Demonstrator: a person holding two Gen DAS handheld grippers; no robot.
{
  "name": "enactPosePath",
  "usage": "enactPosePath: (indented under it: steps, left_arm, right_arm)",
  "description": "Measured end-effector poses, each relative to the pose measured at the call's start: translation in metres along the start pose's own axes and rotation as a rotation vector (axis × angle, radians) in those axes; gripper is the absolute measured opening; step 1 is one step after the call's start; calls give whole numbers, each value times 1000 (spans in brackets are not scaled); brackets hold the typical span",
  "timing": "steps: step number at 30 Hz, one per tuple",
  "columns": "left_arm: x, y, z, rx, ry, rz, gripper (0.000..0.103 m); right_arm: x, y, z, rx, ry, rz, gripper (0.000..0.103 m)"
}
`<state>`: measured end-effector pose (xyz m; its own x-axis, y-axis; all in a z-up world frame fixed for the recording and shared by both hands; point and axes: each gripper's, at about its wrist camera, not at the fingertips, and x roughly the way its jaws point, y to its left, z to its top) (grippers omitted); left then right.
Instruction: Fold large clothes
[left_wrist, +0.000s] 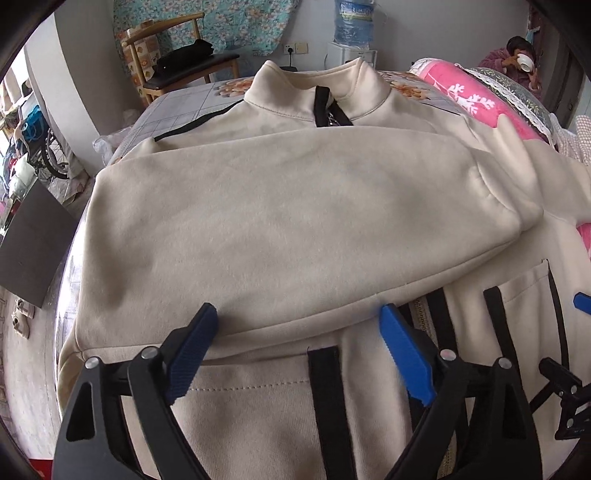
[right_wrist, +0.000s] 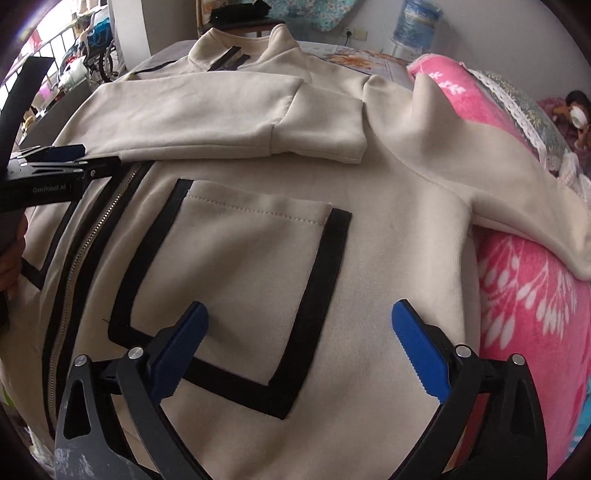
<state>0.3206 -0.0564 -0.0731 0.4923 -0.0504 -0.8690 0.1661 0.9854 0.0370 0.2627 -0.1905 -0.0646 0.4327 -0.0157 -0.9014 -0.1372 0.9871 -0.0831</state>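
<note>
My left gripper (left_wrist: 299, 314) and right gripper (right_wrist: 299, 314) both stand wide apart, nothing between the blue pads. Under them the cream zip jacket (left_wrist: 288, 206) lies spread front-up on the bed (left_wrist: 192, 99), one sleeve (right_wrist: 207, 118) folded across its chest, the other sleeve (right_wrist: 509, 192) draped onto the pink blanket (right_wrist: 532, 317) at the bed's right edge.

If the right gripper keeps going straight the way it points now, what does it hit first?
Most likely the jacket, at its black-trimmed pocket, which lies between the open jaws of the right gripper. Nothing else shows in between, though depth is hard to judge.
</note>
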Motion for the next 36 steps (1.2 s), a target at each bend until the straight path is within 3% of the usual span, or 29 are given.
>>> enactPosePath:
  steps: [2,10,13,15,18,25,30,36]
  left_arm:
    - [3,3,0,-11,-2,7,98]
    - [3,3,-1,-7,-23,10,99]
    - [3,2,-2,-6,-32,12,99]
    - [2,2,-4,-4,-40,12,99]
    - [2,2,-4,-2,-45,12,99]
    - [1,2,-7,1,-66,11,99]
    - [0,2,-7,-1,-69,10,99]
    - [1,2,-7,-1,-69,9,99]
  right_arm:
    - [2,-4,-2,20,-5,26,95]
    - [-3,-14,-1,16,-11,103,95]
    - [-29,-41,5,115,-83,155,95]
    - [-45,-77,7,224,-145,176,95]
    - [-53,-154,5,449,-170,184,93]
    - [-42,-338,-37,1016,-224,180,70]
    - [-27,-402,-61,1191,-256,134,60]
    - [-3,-439,-74,1291,-266,116,53]
